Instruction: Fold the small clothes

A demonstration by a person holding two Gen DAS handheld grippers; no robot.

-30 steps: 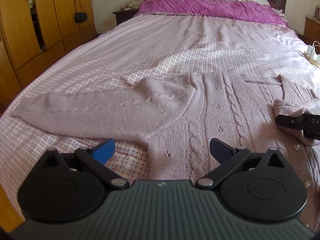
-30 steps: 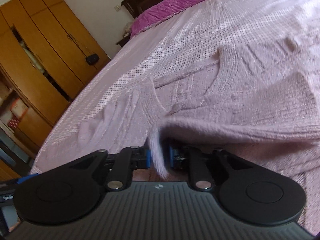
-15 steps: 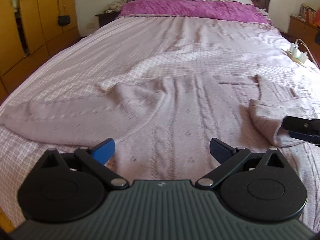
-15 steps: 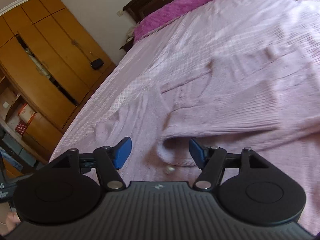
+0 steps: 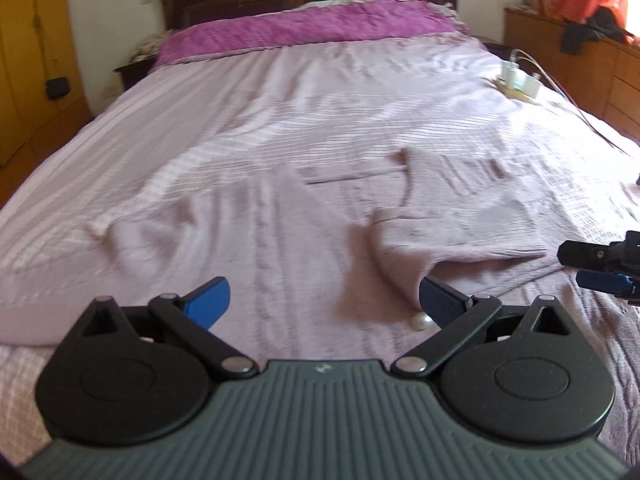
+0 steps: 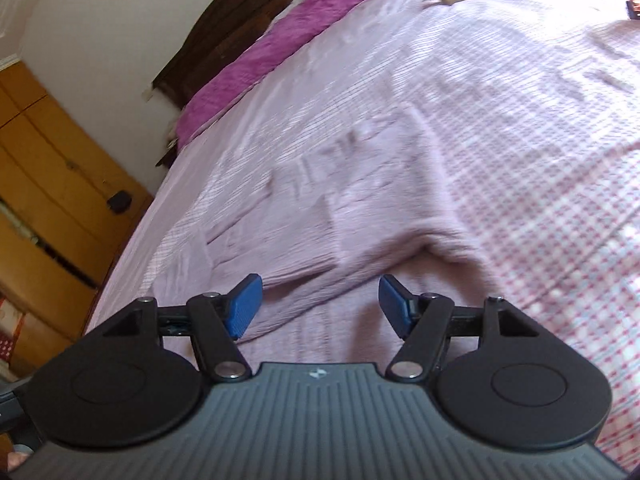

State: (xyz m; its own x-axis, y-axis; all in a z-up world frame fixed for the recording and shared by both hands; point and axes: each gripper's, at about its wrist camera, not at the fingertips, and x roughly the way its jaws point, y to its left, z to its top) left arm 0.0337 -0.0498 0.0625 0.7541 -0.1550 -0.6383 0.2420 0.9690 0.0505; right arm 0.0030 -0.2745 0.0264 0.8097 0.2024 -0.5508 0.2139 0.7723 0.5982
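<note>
A pale mauve cable-knit cardigan lies spread on the bed. Its right sleeve is folded in over the body; the left sleeve stretches out to the left. A pearl button shows near the front. My left gripper is open and empty, low over the cardigan's front. My right gripper is open and empty just in front of the folded sleeve; it also shows at the right edge of the left wrist view.
The bed has a pink checked cover and a purple pillow cover at the dark headboard. A power strip with chargers lies on the bed's right side. Wooden wardrobes stand left, a dresser right.
My right gripper let go of the sleeve, opened and drew back to the right. The sleeve now lies folded over the body. My left gripper swung right over the cardigan.
</note>
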